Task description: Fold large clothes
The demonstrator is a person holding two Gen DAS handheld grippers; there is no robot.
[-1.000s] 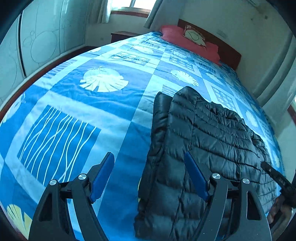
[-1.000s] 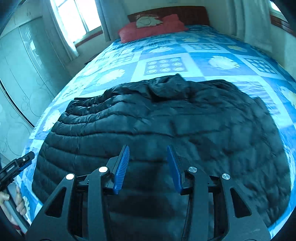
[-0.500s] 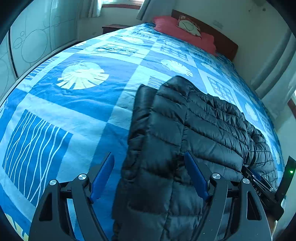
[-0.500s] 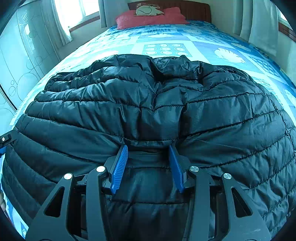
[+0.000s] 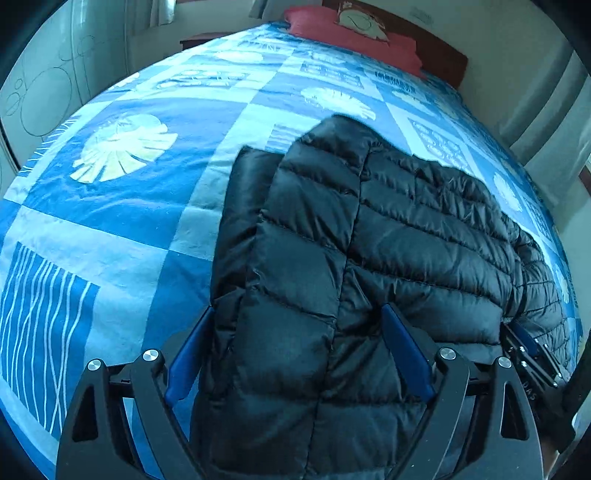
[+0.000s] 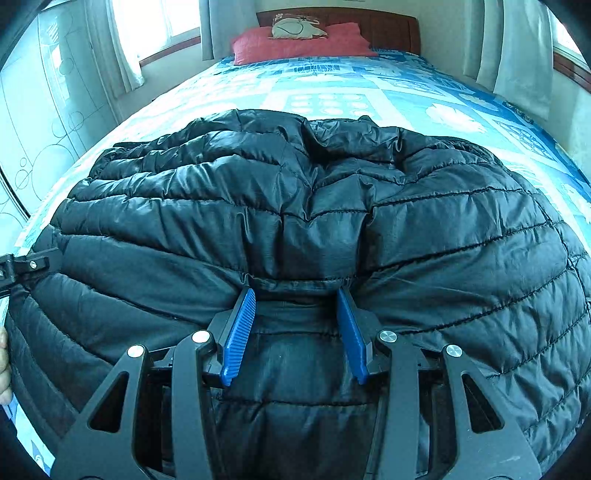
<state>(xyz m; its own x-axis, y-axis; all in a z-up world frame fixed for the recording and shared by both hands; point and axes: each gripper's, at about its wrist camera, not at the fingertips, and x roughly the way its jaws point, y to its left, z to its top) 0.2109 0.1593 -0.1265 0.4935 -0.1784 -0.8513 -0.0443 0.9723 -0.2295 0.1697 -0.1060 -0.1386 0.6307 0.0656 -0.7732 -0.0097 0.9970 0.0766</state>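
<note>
A black quilted puffer jacket point(image 5: 406, 229) lies flat on the blue patterned bedspread point(image 5: 140, 206). My left gripper point(image 5: 297, 308) straddles the jacket's near left edge. Its jaws are opening and stand wide, with the folded side of the jacket between them and not pinched. In the right wrist view the jacket point(image 6: 295, 206) fills the frame. My right gripper point(image 6: 295, 290) stands partly open with its blue fingertips point(image 6: 243, 314) pushed down into the padding. A small ridge of fabric bunches between them. The right gripper point(image 5: 528, 354) also shows at the left wrist view's right edge.
Red pillows point(image 6: 299, 40) and a wooden headboard point(image 6: 388, 26) close the far end of the bed. A wardrobe with circle patterns point(image 5: 40, 96) stands to the left. Curtains point(image 6: 517, 44) and windows line the walls. A hand point(image 6: 3, 365) holds the left gripper point(image 6: 22, 266).
My left gripper moved right and down from the bedspread over the jacket's edge, and its jaws widened. My right gripper sank onto the jacket, and fabric bunched between its fingertips.
</note>
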